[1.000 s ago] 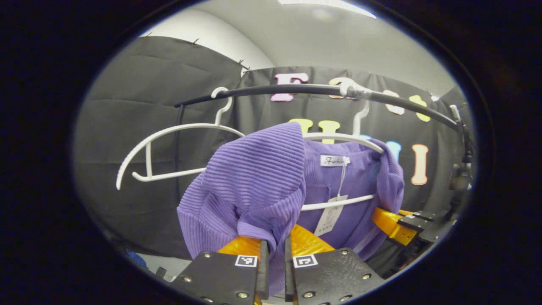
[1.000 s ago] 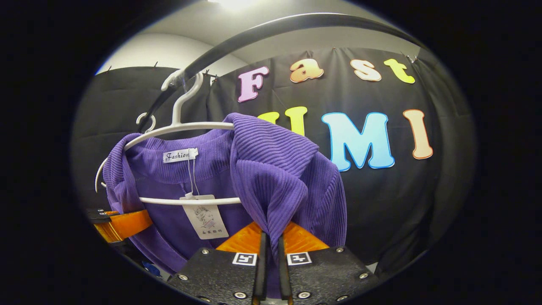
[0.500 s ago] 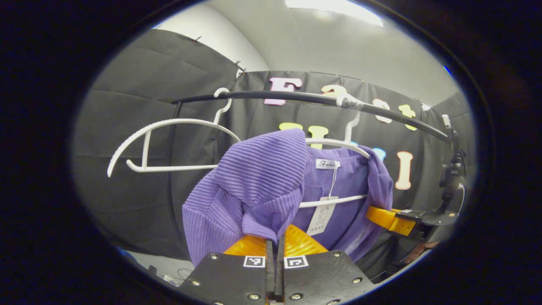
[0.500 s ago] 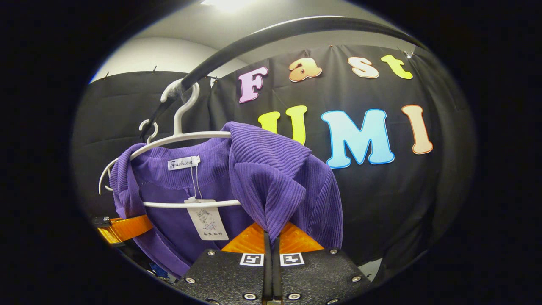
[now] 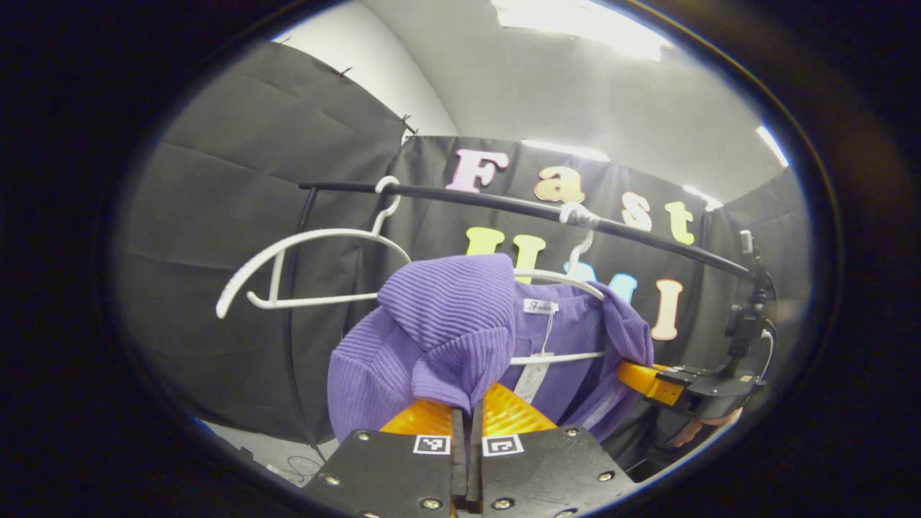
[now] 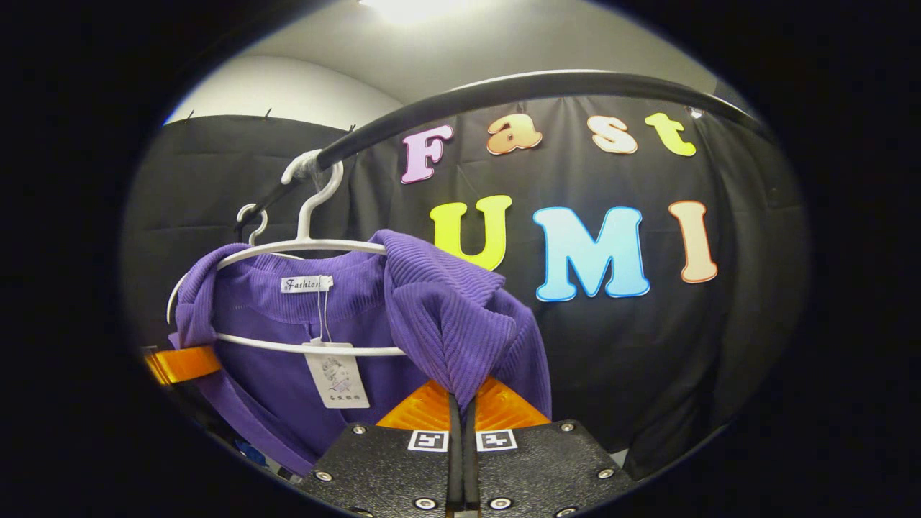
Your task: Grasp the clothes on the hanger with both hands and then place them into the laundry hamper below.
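In the left gripper view, the left gripper point(image 5: 468, 414) has its jaws clenched on a fold of the purple sweater point(image 5: 446, 324) at 1 shoulder, cloth pinched right between the 2 fingers. The sweater is on the white hanger point(image 5: 557, 277), which hooks over the black rail point(image 5: 504, 201), with an empty hanger point(image 5: 302, 244) hooked near the rail's left end. The right gripper point(image 5: 647, 380) sits at the sweater's far shoulder. In the right gripper view, the right gripper point(image 6: 463, 406) is jaws-tight on the other shoulder fold of the sweater point(image 6: 446, 316), and the hanger point(image 6: 302, 244) is inside the neckline with the paper tag point(image 6: 336, 374) dangling over its lower bar. So I'd say the grasp step is done on both sides and the job is at the pull-off stage. Next move probably needs both shoulders lifted up and off the hanger's ends together, then lowered to the hamper, which I can't spot here.
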